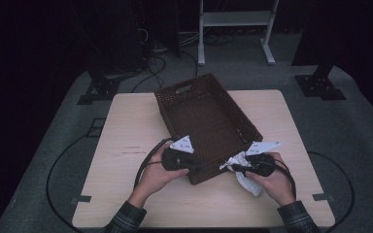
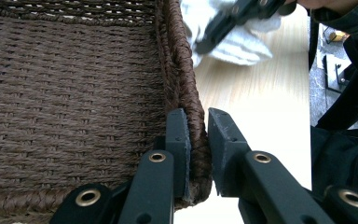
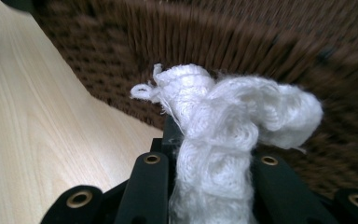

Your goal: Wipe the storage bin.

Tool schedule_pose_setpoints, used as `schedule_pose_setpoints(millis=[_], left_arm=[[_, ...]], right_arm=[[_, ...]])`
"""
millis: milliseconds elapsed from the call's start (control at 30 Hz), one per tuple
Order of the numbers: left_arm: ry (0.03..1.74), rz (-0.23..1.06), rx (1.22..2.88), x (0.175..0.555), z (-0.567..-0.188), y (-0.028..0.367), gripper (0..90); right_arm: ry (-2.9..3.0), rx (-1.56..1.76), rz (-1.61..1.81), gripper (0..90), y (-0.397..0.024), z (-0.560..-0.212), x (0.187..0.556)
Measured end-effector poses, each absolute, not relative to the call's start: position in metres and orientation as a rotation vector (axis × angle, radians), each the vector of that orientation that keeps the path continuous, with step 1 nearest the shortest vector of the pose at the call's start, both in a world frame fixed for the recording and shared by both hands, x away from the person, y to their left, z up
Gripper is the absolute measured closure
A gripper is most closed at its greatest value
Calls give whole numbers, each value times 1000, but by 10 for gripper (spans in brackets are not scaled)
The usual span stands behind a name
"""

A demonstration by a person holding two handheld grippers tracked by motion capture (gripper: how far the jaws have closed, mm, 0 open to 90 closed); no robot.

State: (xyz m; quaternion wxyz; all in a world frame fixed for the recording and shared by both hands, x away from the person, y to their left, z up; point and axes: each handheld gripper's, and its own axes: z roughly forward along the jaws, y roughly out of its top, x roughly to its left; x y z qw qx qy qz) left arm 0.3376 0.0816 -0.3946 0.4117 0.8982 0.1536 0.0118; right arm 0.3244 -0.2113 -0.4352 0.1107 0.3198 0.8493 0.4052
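I am clamping my left gripper (image 2: 196, 154) on the near wall of the brown wicker basket (image 2: 74, 93), steadying it. My right gripper (image 3: 214, 186) is grasping a white knitted cloth (image 3: 228, 126), bunched between its 2 jaws, just outside that same wall. Nothing is in the basket yet; lifting the cloth over the rim and releasing it is probably what remains.

Light wooden table (image 1: 126, 141); white shelf frame (image 1: 236, 29) behind; black cables (image 1: 155, 63) on floor.

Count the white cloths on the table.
1: a white cloth pinched in the right gripper, beside the basket near the table's front edge.
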Motion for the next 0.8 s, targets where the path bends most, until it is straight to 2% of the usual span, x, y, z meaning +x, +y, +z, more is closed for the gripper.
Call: schedule_pose_setpoints(millis=[500, 800], left_arm=[[384, 32, 2266, 338, -394, 81, 784], [390, 22, 2257, 338, -395, 81, 783]], right_arm=[[2337, 886, 1327, 748, -224, -393, 314], [2408, 879, 1312, 749, -213, -405, 316]])
